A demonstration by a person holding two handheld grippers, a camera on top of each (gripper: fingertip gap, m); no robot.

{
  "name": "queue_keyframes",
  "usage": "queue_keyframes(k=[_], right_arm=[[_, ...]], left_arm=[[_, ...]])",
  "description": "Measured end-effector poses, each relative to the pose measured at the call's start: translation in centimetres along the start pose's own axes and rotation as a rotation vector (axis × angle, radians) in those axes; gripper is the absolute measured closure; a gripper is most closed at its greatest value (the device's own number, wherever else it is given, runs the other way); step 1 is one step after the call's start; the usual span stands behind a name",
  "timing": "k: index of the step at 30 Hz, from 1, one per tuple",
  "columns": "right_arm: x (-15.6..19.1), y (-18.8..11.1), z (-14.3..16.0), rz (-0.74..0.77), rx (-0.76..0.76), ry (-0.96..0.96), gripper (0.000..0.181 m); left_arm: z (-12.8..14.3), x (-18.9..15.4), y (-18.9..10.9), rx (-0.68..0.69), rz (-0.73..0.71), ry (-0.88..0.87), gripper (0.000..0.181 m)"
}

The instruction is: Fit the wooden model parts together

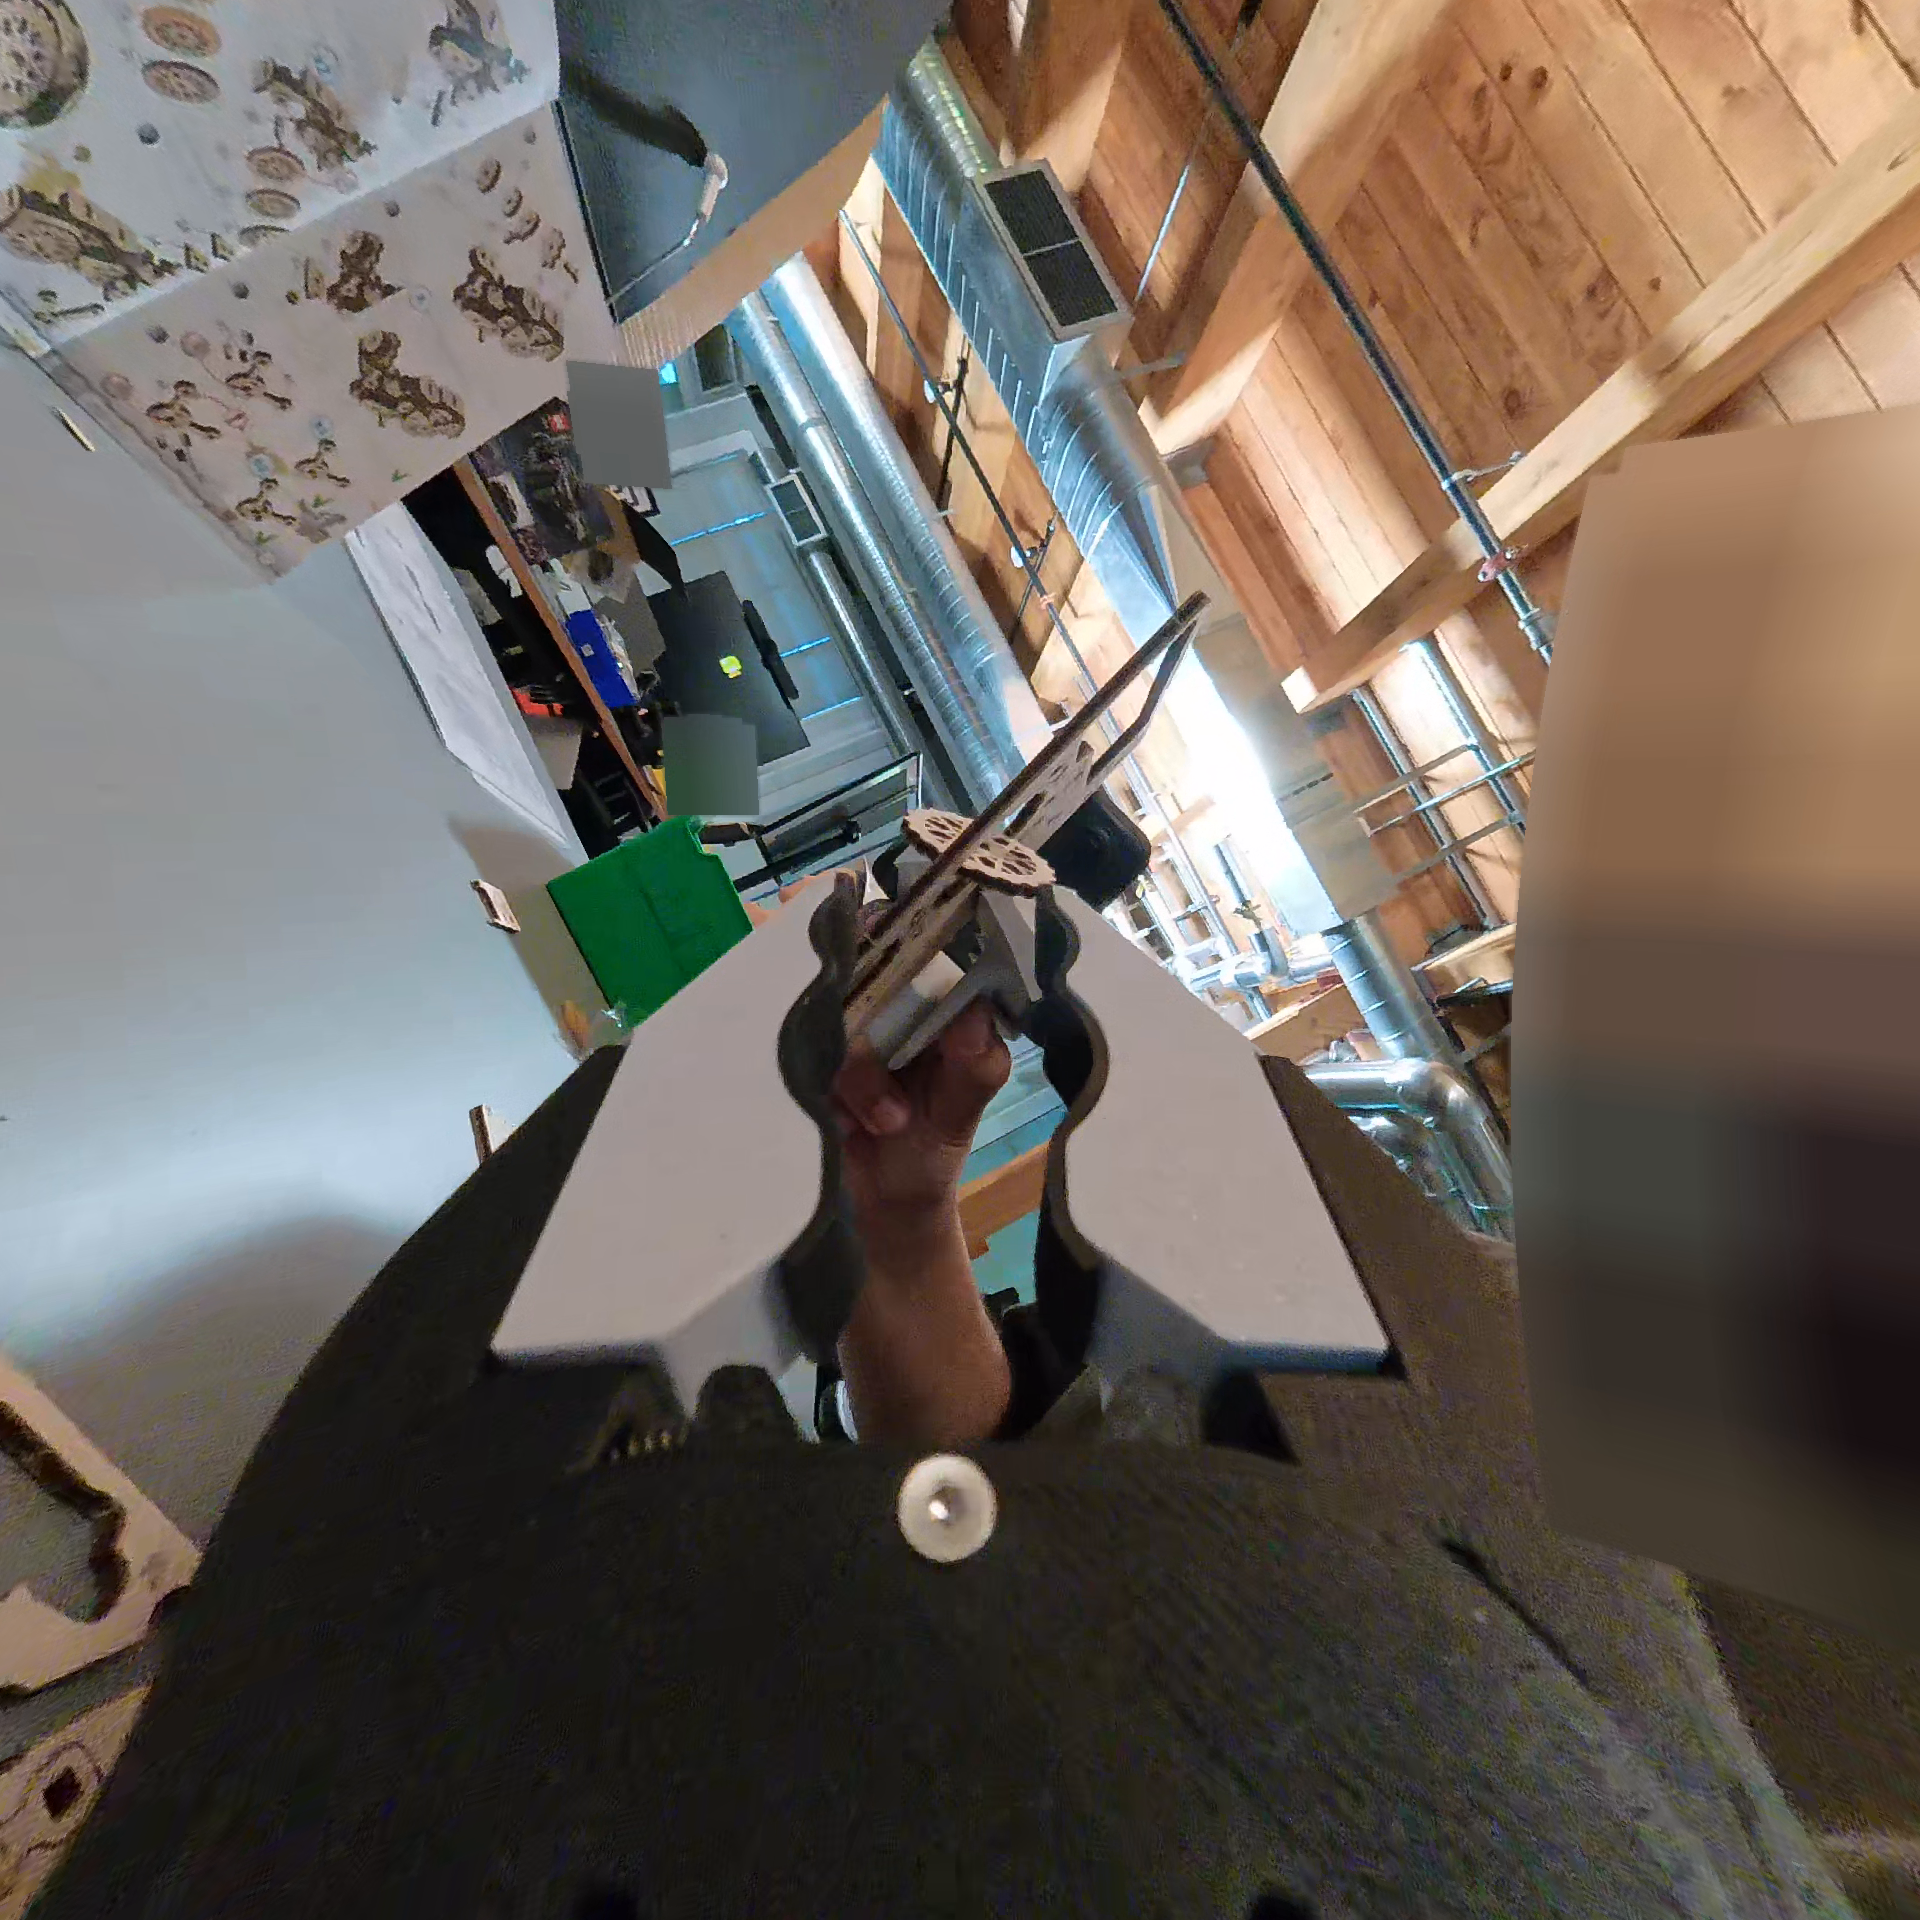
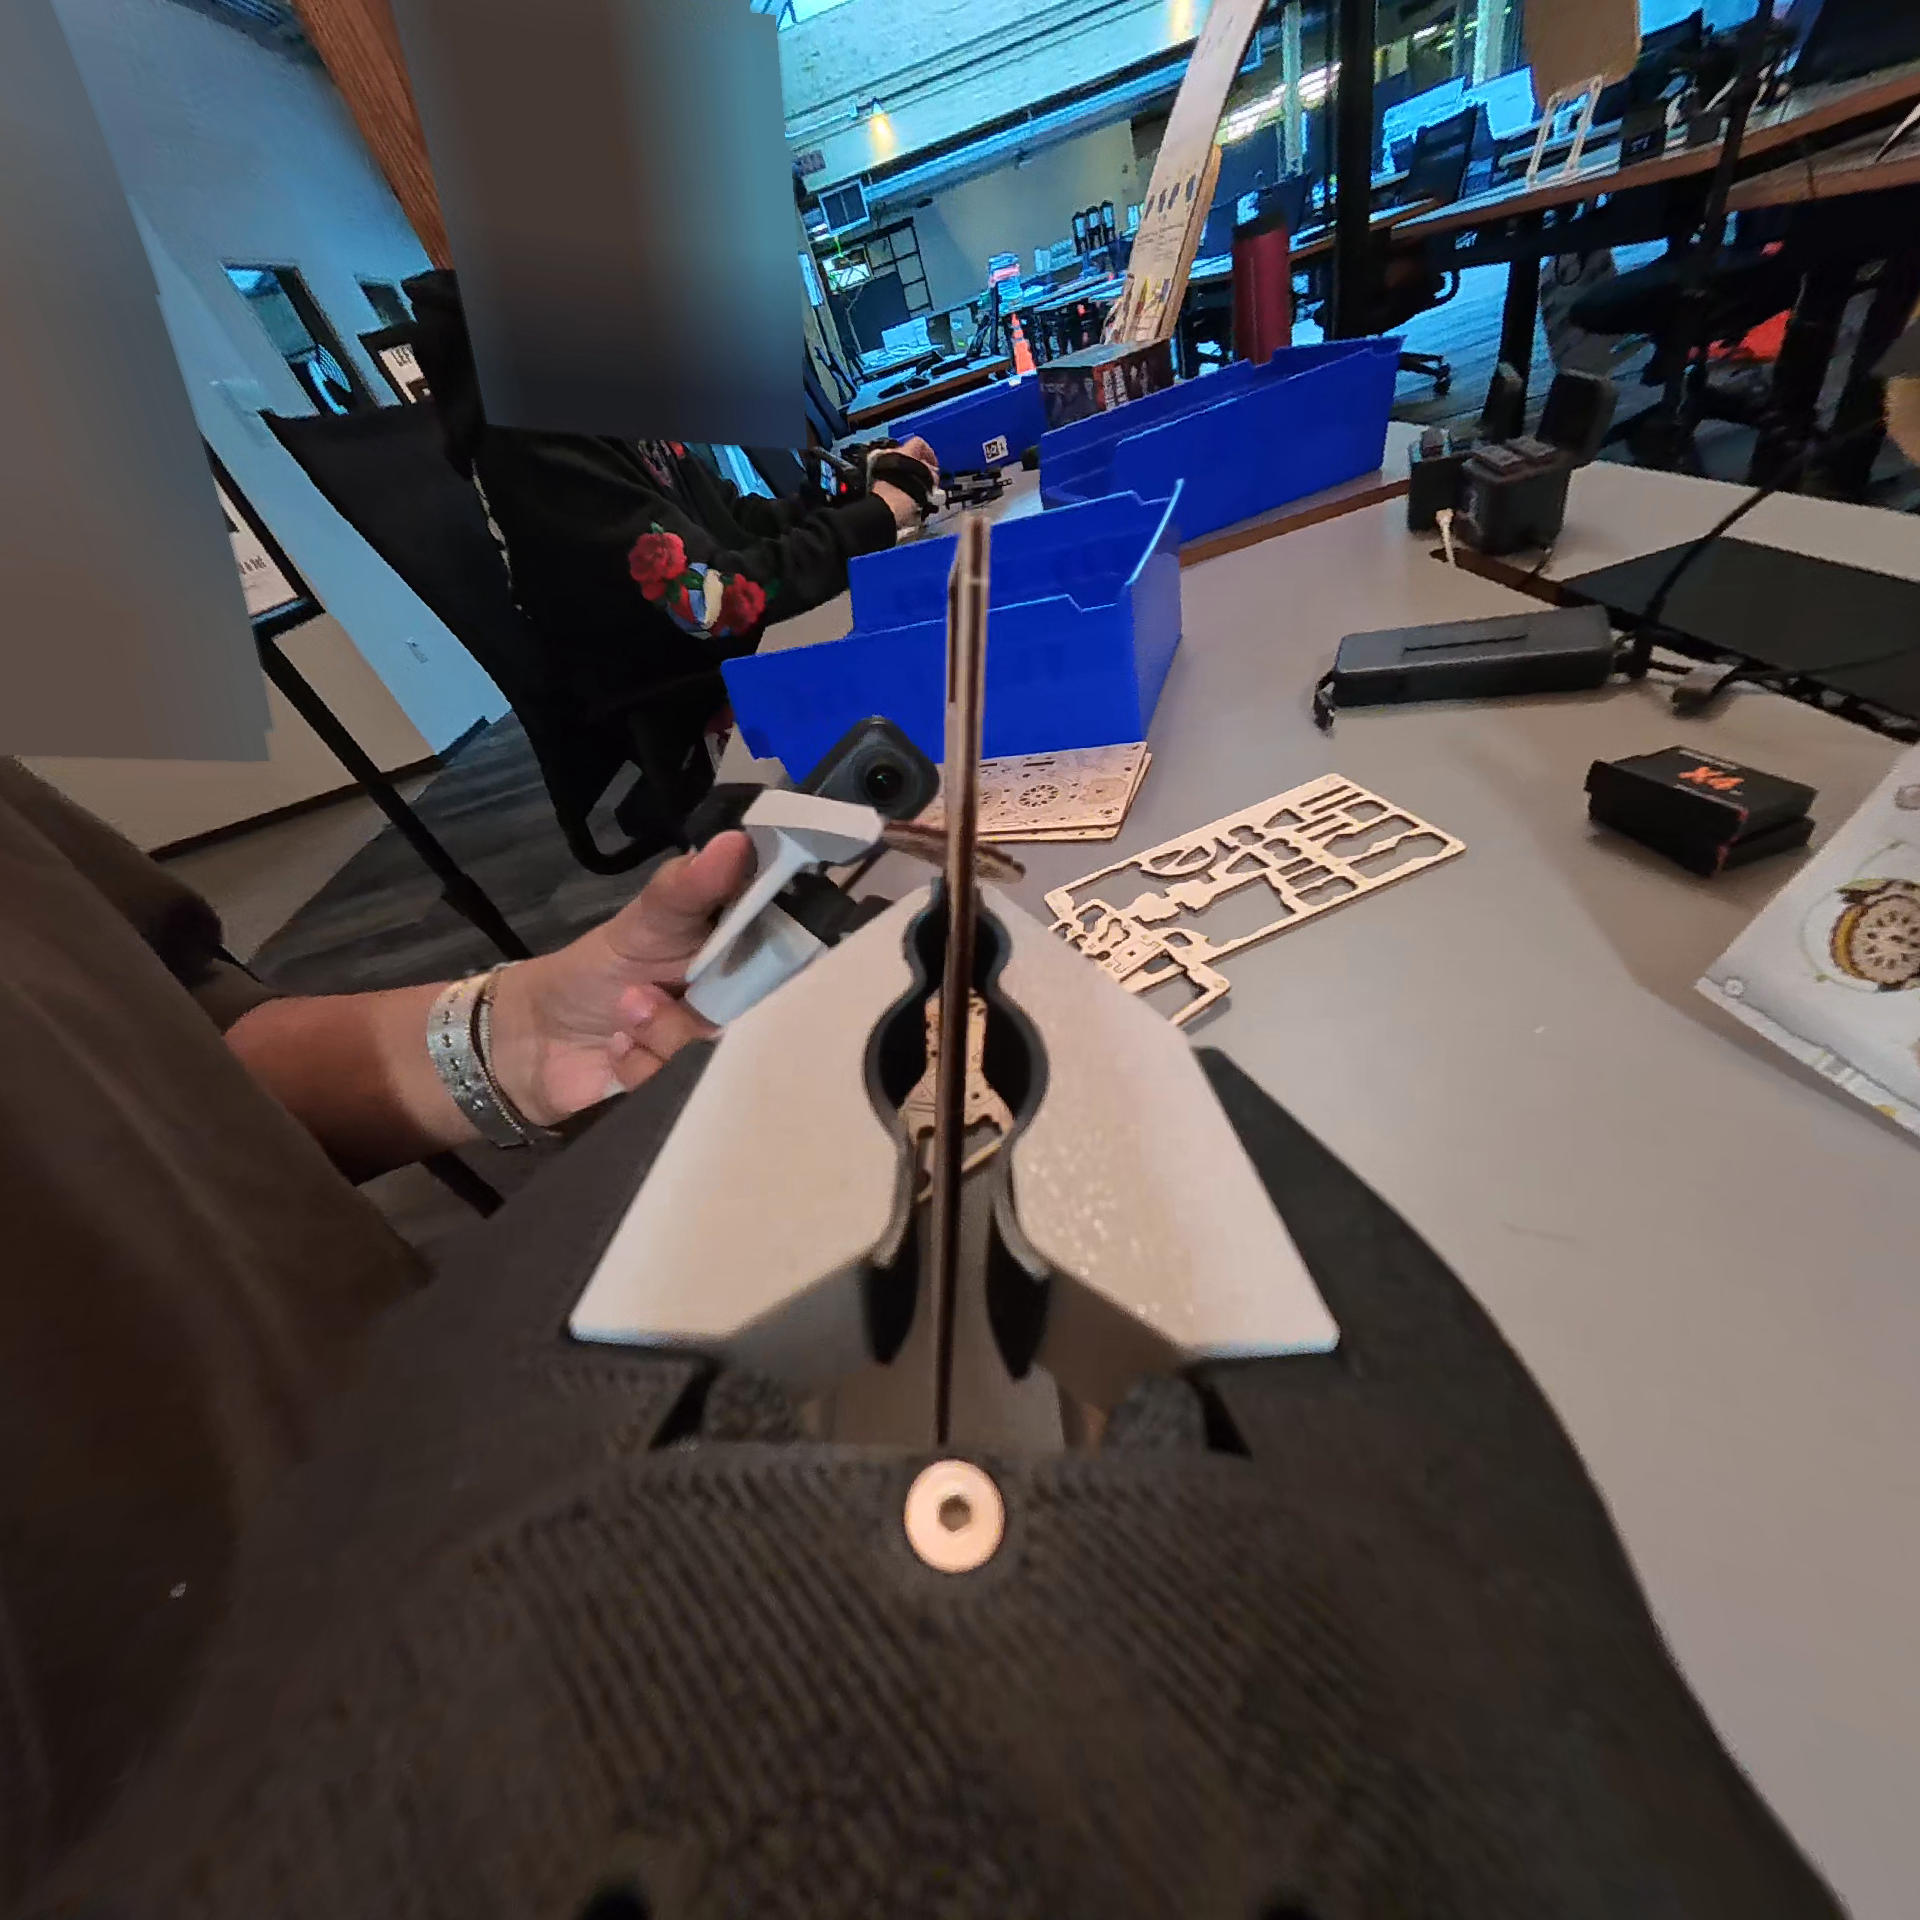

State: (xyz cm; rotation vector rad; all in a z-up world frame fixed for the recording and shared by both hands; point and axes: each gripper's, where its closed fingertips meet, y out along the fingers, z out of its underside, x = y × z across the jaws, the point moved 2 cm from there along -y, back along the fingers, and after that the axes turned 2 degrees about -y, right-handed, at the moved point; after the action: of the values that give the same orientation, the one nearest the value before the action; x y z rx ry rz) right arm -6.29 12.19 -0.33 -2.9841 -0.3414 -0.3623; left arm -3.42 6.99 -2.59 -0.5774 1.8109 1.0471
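My right gripper (image 2: 961,904) is shut on a long flat wooden part (image 2: 968,675) that I see edge-on, standing up out of the jaws. A small round wooden disc (image 2: 1003,862) sits across that part just above my fingertips. My left gripper (image 2: 805,831) comes in from the left, and its tip touches the disc's left edge. In the left wrist view the left gripper (image 1: 945,909) points up at the ceiling with its jaws apart. The disc (image 1: 977,857) and the flat part (image 1: 1081,758) lie just past its tips. The right gripper (image 1: 935,997) and a hand show behind.
The grey table (image 2: 1455,1143) carries a punched-out wooden sheet (image 2: 1247,883), a stack of sheets (image 2: 1049,795), blue bins (image 2: 1039,644), a black box (image 2: 1704,805), a black pack (image 2: 1475,655) and an instruction sheet (image 2: 1829,935). A seated person (image 2: 644,582) is at the back left.
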Motion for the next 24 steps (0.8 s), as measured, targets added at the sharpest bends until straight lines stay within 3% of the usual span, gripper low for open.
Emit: queue_keyframes(k=[5,11,24], right_arm=[[0.6,0.1,-0.4,0.045,0.016,-0.124,0.180],[1.2,0.2,-0.4,0.087,0.068,-0.273,0.179],[1.0,0.3,0.2,0.073,0.077,-0.216,0.178]], left_arm=[[-0.3,-0.3,-0.2,-0.016,-0.036,0.076,0.148],[-0.3,-0.2,-0.3,0.002,0.010,0.019,0.150],[0.0,0.4,-0.4,0.008,-0.077,0.129,0.156]])
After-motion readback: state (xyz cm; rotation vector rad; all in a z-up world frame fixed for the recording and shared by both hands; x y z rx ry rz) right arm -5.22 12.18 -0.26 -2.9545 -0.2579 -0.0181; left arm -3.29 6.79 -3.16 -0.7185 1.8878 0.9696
